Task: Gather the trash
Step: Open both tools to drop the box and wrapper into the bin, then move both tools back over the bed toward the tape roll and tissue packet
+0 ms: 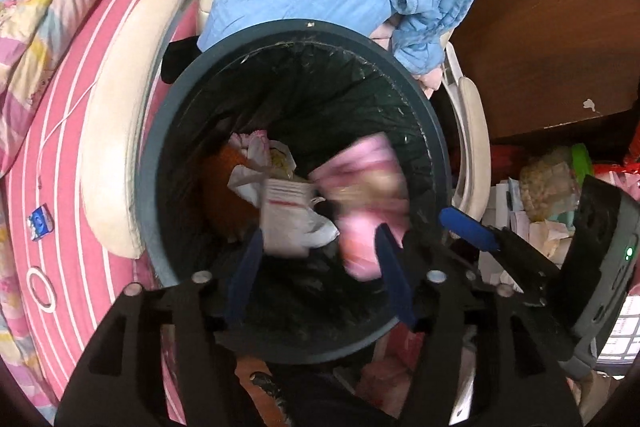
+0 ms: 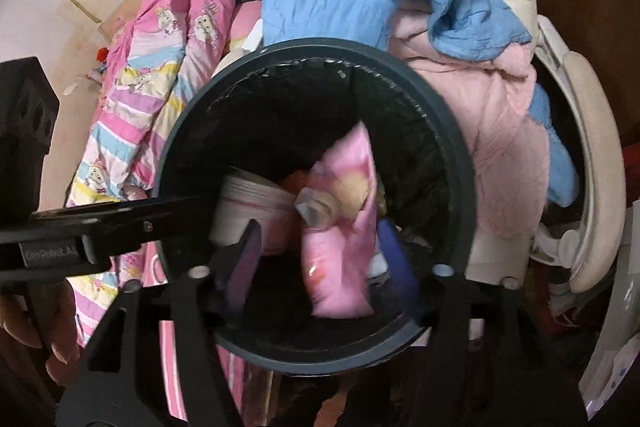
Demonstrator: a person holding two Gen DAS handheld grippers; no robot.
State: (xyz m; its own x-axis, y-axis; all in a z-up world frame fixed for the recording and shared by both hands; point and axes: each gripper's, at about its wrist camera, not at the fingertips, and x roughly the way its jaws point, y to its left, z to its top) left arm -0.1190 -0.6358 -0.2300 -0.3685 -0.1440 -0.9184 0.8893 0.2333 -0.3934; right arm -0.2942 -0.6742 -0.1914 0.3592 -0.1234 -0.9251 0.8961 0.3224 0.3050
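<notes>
Bedroom clutter rings the lined bin [image 1: 288,39], over whose mouth both tongs, left [image 1: 320,263] and right [image 2: 320,251], point down, parted and empty, the pink packet [image 2: 344,227] and white wrapper [image 1: 288,219] blurred directly beneath them, packet's long axis along the right fingers.

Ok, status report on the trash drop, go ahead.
Both grippers open over the bin: left gripper, right gripper. Pink packet and white wrapper blurred, inside the bin mouth. Nothing blocking.
</notes>
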